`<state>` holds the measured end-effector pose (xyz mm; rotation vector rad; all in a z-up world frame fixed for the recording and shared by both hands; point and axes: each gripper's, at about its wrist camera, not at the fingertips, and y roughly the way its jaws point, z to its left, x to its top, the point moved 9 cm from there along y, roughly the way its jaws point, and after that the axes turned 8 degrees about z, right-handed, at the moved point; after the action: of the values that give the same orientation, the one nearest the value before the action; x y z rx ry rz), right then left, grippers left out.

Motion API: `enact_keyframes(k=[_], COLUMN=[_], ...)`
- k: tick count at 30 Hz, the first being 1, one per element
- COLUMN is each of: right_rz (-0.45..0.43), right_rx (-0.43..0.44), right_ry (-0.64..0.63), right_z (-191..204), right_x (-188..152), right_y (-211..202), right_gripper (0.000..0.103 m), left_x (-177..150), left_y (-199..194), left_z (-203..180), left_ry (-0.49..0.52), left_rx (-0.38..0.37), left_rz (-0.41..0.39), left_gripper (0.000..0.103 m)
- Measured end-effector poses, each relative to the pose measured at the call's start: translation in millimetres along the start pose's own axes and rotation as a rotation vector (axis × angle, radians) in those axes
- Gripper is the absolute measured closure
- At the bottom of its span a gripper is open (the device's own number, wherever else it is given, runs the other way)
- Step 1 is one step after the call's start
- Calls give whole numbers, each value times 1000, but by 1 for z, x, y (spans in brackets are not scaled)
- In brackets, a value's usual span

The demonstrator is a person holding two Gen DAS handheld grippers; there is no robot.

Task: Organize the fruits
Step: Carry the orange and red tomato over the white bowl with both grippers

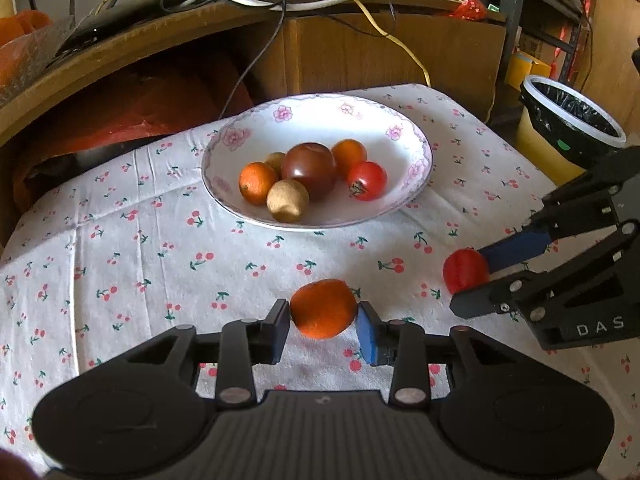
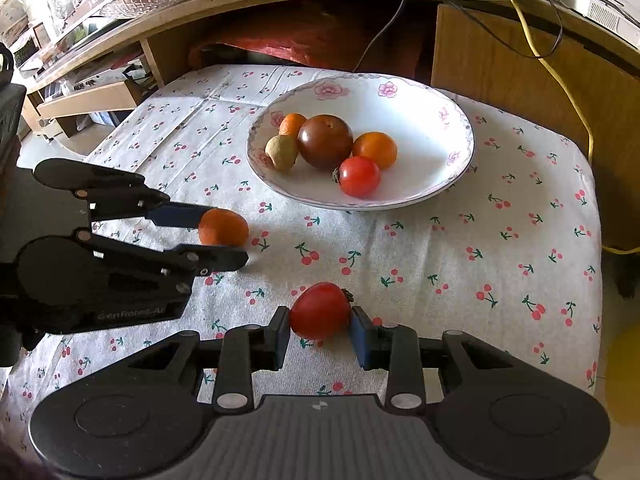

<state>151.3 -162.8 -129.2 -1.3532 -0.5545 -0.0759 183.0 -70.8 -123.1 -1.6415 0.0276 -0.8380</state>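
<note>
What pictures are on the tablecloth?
Little red cherries with green stems, on the white tablecloth. The right wrist view shows them best.

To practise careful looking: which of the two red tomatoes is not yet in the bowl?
The red tomato gripped in the right tool, over the tablecloth; the other lies in the bowl.

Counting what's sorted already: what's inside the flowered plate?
The plate holds two oranges, one dark tomato, one red tomato and two brownish fruits. Anything behind the dark tomato is hidden.
</note>
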Motion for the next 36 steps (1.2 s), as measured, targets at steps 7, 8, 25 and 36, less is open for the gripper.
enact_keyframes(k=[7, 8, 25, 36], right_rz=[-35, -50, -184, -207], right_rx=[-6, -6, -50, -79], right_ry=[10, 14, 106, 132], right_z=[-1, -1, -26, -45], right_x=[12, 16, 78, 106], right_y=[-8, -12, -20, -6], right_gripper=[76, 76, 76, 75], left_x=[5, 8, 73, 101], left_y=[-10, -13, -16, 6], left_z=[-1, -1, 20, 34], left_ry=[-2, -7, -71, -85], left_rx=[-5, -8, 35, 59], left_rz=[-15, -25, -128, -133], left_gripper=[61, 61, 61, 62])
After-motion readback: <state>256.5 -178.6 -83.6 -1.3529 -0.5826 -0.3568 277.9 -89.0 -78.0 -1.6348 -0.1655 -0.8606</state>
